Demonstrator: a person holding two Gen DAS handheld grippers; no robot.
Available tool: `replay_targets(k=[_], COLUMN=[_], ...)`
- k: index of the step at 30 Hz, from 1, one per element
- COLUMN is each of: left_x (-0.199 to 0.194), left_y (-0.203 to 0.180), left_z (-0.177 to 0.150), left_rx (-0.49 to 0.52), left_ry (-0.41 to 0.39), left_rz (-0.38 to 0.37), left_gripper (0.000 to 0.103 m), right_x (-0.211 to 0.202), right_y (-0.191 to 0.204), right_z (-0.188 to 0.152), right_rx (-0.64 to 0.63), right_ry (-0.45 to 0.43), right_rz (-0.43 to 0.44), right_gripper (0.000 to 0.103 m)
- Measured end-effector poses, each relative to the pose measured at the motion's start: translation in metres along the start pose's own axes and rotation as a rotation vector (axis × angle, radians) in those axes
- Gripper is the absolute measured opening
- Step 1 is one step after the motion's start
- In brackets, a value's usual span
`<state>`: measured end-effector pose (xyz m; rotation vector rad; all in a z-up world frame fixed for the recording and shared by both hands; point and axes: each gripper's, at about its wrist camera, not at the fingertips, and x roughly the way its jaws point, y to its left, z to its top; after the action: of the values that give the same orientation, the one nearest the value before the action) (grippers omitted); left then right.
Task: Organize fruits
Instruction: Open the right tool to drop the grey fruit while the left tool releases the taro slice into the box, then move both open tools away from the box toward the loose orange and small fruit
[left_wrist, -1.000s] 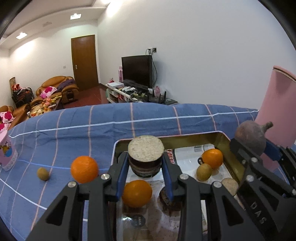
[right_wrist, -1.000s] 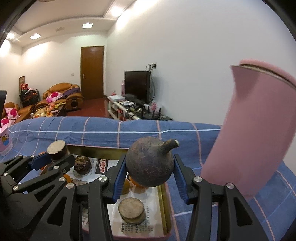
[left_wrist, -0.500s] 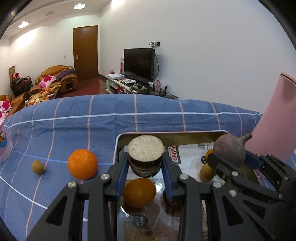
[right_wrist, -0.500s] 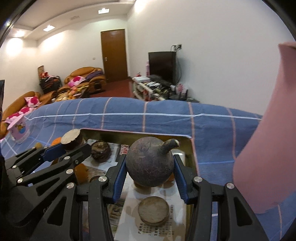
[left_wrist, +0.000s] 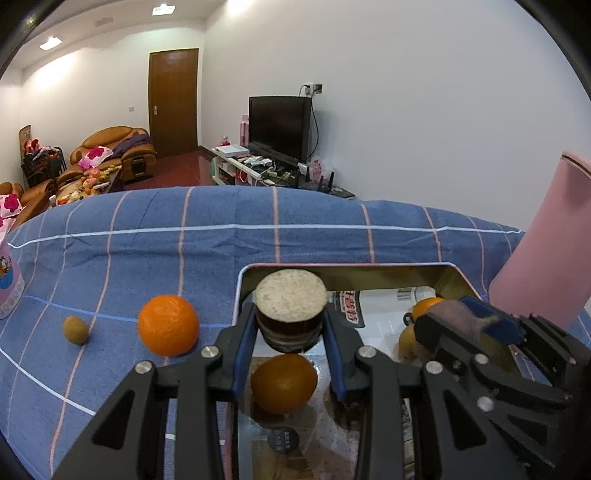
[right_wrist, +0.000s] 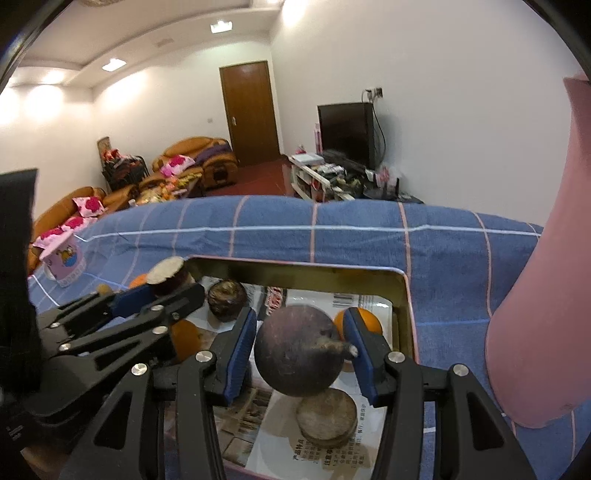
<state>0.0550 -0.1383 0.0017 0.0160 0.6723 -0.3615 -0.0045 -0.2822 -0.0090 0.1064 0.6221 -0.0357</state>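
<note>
Left gripper (left_wrist: 290, 334) clamped on a cut fruit half (left_wrist: 290, 314), pale cut face up, dark rind between the blue pads, held above the near left part of the tin tray (left_wrist: 454, 275). Directly below it in the tray, an orange (left_wrist: 283, 382). Outside the tray on the blue checked cloth (left_wrist: 147, 236): a second orange (left_wrist: 168, 324), and further left, well apart, a small brown fruit (left_wrist: 75, 329).

Right gripper (right_wrist: 301, 360) over the tray's right side, jaws spread, dark round fruit (right_wrist: 297, 350) with stubby stem between them; left pad apart from the skin, stem tip touching the right pad. Beneath it on the printed paper lining, a flat cut half (right_wrist: 327, 415); behind, another orange (right_wrist: 364, 325) and a dark half (right_wrist: 226, 300). Pink container (right_wrist: 546, 295) just right of the tray.
</note>
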Motion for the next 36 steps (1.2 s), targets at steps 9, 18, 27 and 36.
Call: replay_targets(k=[9, 18, 27, 36], left_x=[-0.01, -0.036, -0.05, -0.06], left_y=[-0.011, -0.027, -0.021, -0.018], left_z=[-0.003, -0.009, -0.008, -0.017], left_rx=[0.056, 0.121, 0.113, 0.11], left_ry=[-0.043, -0.186, -0.245, -0.256], left_rz=[0.044, 0.108, 0.13, 0.185], left_gripper=[0.062, 0.103, 0.103, 0.103], right_x=[-0.041, -0.054, -0.068, -0.075], right_y=[-0.011, -0.016, -0.014, -0.003], right_z=[0.001, -0.001, -0.007, -0.012], right_rx=[0.088, 0.119, 0.136, 0.12], right_ry=[-0.23, -0.302, -0.387, -0.4], right_rz=[-0.15, -0.247, -0.301, -0.343], right_gripper=[0.073, 0.079, 0.086, 0.087])
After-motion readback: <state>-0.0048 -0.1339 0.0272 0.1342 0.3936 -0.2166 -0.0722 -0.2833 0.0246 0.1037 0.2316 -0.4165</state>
